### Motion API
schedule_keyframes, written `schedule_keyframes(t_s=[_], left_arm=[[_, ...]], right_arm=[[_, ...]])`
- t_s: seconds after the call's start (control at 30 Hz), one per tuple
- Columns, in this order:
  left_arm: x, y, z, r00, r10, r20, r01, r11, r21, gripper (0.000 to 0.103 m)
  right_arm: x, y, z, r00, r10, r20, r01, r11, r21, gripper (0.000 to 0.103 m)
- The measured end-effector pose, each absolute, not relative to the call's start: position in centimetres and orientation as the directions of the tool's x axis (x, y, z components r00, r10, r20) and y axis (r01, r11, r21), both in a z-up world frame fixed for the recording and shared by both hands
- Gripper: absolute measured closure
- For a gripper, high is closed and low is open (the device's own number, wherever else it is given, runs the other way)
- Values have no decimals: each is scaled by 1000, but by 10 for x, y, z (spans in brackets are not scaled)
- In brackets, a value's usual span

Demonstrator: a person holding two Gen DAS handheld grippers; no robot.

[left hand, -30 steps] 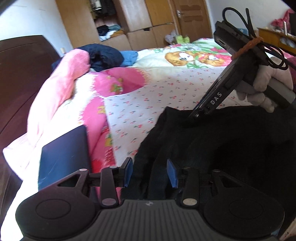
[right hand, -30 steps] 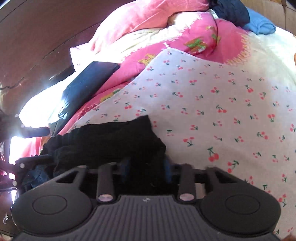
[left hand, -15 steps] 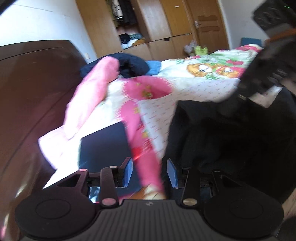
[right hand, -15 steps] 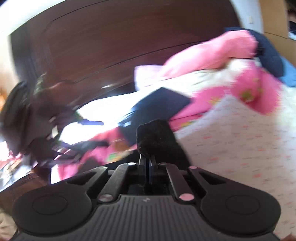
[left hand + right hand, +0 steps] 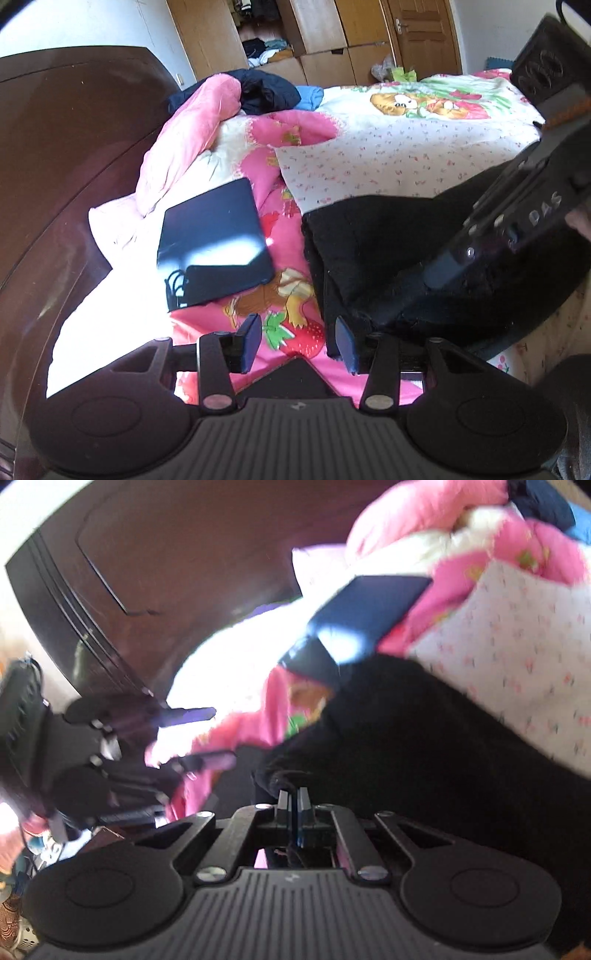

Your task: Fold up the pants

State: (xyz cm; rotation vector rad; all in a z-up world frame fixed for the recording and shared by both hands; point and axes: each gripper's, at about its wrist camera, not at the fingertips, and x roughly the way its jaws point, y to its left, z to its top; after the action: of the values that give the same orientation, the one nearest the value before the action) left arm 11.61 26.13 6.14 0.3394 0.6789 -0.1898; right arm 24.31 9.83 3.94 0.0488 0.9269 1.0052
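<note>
The black pants (image 5: 388,251) lie bunched on the bed, at the right of the left wrist view. My left gripper (image 5: 298,341) is open and empty, its jaws over the pink strawberry bedding, just left of the pants' edge. The right gripper's body (image 5: 517,218) reaches down onto the pants there. In the right wrist view my right gripper (image 5: 294,803) is shut on a fold of the black pants (image 5: 424,746), which spread to the right. The open left gripper (image 5: 192,734) shows blurred at the left.
A dark tablet-like slab (image 5: 214,240) with a cable lies on the pink bedding left of the pants. A pink quilt (image 5: 192,136) and dark clothes (image 5: 266,88) sit further back. The brown headboard (image 5: 66,147) runs along the left. Cherry-print sheet (image 5: 399,158) stretches behind.
My left gripper has swung left off the pants and stays open. My right gripper has shut on the pants' edge and pulled it toward the headboard side.
</note>
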Motion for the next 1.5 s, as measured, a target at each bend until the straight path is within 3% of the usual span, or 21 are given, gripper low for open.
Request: schedule_keyframes(t_s=[0.1,0.27,0.47,0.6,0.7,0.77,0.83,1.0,1.2,1.27,1.4,1.5], left_arm=[[116,270,69,785,-62,-616,250,942,225,45],[109,280,70,796,-40,-604,221,948,229,45],[109,263,58,789,-72,-610,247,946,209,45],[115,231,49,785,-154,-600,310,936,165,45],[124,201,25,740,-116,-663,358,902,242,44],[125,189,0,707,-46,-706,385,862,330,43],[118,184,-7,725,-23,-689,386,841,379,42],[118,158,21,750,-21,-661,368,844,390,42],[125,72,37,732,-214,-647,508,804,308,41],[130,35,37,705,-296,-644,564,784,258,41],[141,-37,32,638,-436,-635,667,725,172,40],[147,-81,25,595,-499,-630,711,692,124,40]], right_arm=[[236,104,50,228,747,-625,-710,567,417,100],[224,115,32,217,770,-600,-640,576,509,99],[199,148,-18,243,687,-685,-706,609,361,96],[189,122,-17,273,708,-651,-691,615,379,93],[179,82,-4,296,709,-640,-656,638,404,91],[173,44,5,346,683,-643,-595,690,412,91],[170,-5,8,427,623,-656,-486,769,415,90],[166,-134,16,614,400,-681,-139,903,405,88],[188,-241,29,725,105,-681,172,929,327,86],[206,-262,28,735,38,-677,226,928,297,73],[246,-296,26,739,-66,-670,286,932,224,72],[281,-311,22,735,-121,-667,320,930,183,65]])
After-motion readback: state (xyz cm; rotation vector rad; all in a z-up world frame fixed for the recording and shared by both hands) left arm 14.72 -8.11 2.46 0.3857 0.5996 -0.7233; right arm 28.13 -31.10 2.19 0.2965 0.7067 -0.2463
